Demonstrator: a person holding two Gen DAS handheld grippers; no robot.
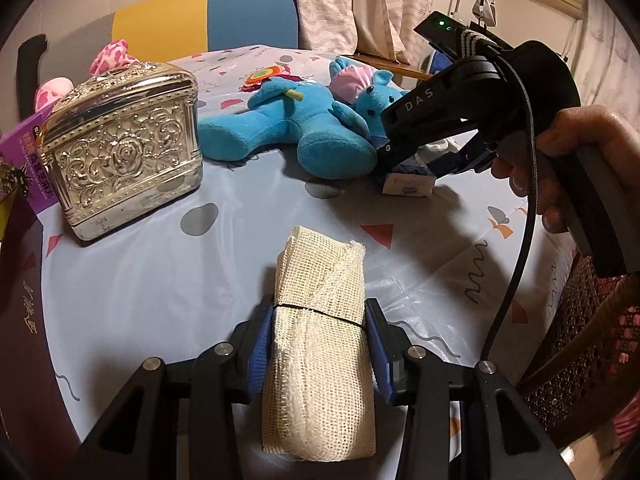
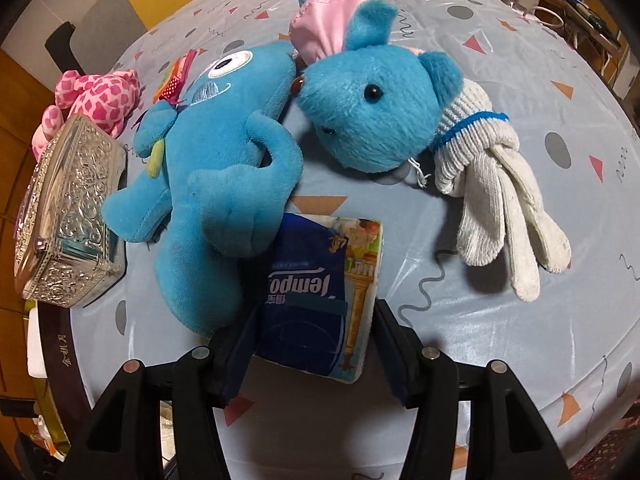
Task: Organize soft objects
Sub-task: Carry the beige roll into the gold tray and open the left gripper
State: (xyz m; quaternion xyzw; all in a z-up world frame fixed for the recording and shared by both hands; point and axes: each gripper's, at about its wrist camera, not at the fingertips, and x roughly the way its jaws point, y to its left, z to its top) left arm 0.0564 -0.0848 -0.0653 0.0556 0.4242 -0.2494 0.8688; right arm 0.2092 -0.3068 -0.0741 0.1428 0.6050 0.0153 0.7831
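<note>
My left gripper (image 1: 318,344) is shut on a cream gauze roll (image 1: 320,280) bound by a thin band, just above the tablecloth. In the right wrist view, my right gripper (image 2: 314,340) points steeply down with its pads against both sides of a blue Tempo tissue pack (image 2: 316,296) on the table. The pack touches the leg of a blue plush toy (image 2: 216,168). A blue bear head (image 2: 372,112) with a pink cap lies beside it, next to white knit gloves (image 2: 492,188). The left wrist view shows the right gripper (image 1: 424,160) over the pack (image 1: 408,184), held by a hand.
An ornate silver box (image 1: 124,148) stands at the left of the patterned tablecloth (image 1: 160,280), with a pink spotted plush (image 2: 100,96) behind it and a purple box (image 1: 24,148) at the edge. A yellow and blue chair (image 1: 208,20) is beyond; a wicker chair (image 1: 592,320) at right.
</note>
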